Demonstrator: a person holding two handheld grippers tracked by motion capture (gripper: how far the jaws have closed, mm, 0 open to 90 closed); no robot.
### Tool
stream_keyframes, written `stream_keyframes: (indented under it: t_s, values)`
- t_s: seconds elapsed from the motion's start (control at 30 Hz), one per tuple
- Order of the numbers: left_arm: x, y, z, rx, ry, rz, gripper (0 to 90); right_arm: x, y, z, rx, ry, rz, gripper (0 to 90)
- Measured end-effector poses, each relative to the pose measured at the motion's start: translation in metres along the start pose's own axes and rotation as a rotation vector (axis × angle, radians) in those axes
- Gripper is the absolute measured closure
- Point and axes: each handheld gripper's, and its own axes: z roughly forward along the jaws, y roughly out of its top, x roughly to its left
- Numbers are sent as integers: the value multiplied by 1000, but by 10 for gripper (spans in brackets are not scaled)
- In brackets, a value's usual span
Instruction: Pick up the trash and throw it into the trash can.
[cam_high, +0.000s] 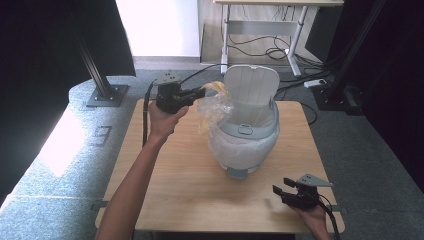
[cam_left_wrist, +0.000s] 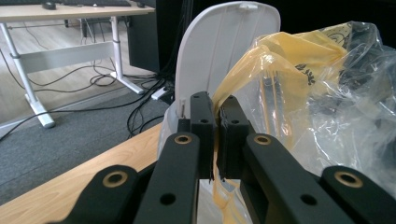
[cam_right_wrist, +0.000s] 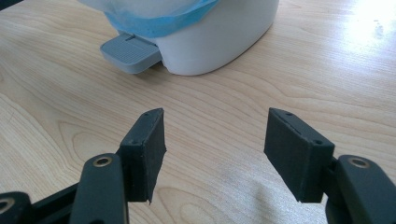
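Left gripper (cam_left_wrist: 215, 140), frame centre, clamps the yellow-and-clear plastic bag (cam_left_wrist: 299, 84). Right gripper (cam_right_wrist: 212, 154), lower frame: jaws apart above the wooden table (cam_right_wrist: 224, 93), near the pedal bin (cam_right_wrist: 224, 32).

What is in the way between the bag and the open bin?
Nothing that I can see. The left gripper pinches the yellow strip of the plastic bag beside the bin. Its lid stands up, and the mouth below looks free.

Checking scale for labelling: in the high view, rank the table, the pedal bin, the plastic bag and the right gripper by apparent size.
1. table
2. pedal bin
3. plastic bag and right gripper: look alike in size; the gripper is nearer the camera, so unranked.
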Motion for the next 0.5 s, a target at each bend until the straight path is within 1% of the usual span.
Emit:
stream_keyframes:
  t_s: [0.17,0.5]
  values:
    - [-2,3,8,1,-9,-4,859,0,0,0,3,-6,-5,379]
    - [-5,2,21,19,-22,-4,859,-2,0,-1,0,-7,-1,379]
